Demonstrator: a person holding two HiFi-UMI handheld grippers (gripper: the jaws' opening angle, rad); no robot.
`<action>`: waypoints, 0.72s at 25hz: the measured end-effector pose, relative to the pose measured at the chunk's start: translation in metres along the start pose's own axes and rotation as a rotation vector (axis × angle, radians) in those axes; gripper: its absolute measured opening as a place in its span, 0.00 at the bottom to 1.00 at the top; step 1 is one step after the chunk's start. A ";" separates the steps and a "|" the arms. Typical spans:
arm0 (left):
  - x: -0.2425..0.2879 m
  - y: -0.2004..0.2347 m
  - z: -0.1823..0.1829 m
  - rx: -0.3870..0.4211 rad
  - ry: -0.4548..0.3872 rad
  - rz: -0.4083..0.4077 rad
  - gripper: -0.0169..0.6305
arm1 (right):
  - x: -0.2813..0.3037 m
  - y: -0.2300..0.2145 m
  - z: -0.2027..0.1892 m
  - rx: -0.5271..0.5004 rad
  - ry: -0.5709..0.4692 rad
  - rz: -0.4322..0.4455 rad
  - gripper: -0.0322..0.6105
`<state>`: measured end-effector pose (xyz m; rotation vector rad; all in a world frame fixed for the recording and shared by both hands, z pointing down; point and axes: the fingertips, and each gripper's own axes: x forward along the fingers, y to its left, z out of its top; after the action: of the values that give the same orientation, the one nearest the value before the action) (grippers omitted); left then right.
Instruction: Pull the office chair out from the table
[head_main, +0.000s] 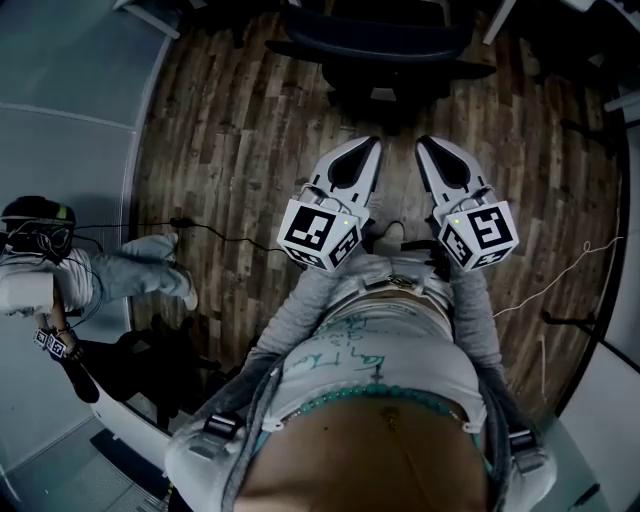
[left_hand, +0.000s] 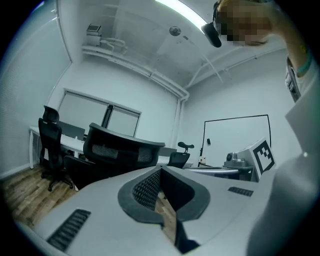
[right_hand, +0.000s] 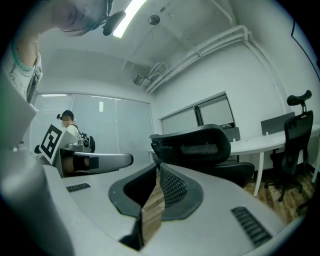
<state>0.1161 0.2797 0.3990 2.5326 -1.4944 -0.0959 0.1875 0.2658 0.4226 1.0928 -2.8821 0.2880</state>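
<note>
Beyond the person's grey sleeves, the left gripper and right gripper, both closed and empty, point at the office chair just ahead by the table; this looks like the approach, and next the jaws must open to take its backrest.

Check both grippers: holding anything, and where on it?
Nothing is held. The left gripper and right gripper are both shut and empty; the office chair stands ahead, untouched.
</note>
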 end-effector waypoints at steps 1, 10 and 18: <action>-0.001 -0.001 0.000 0.011 0.004 -0.003 0.04 | 0.001 0.001 0.000 -0.004 -0.004 -0.003 0.11; -0.004 0.013 0.004 0.043 0.018 -0.042 0.04 | 0.021 0.016 0.000 0.021 -0.024 -0.019 0.10; -0.004 0.055 0.019 0.064 0.022 -0.108 0.04 | 0.062 0.038 0.012 0.030 -0.046 -0.071 0.10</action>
<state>0.0641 0.2547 0.3915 2.6553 -1.3737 -0.0371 0.1161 0.2503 0.4116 1.2190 -2.8802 0.3076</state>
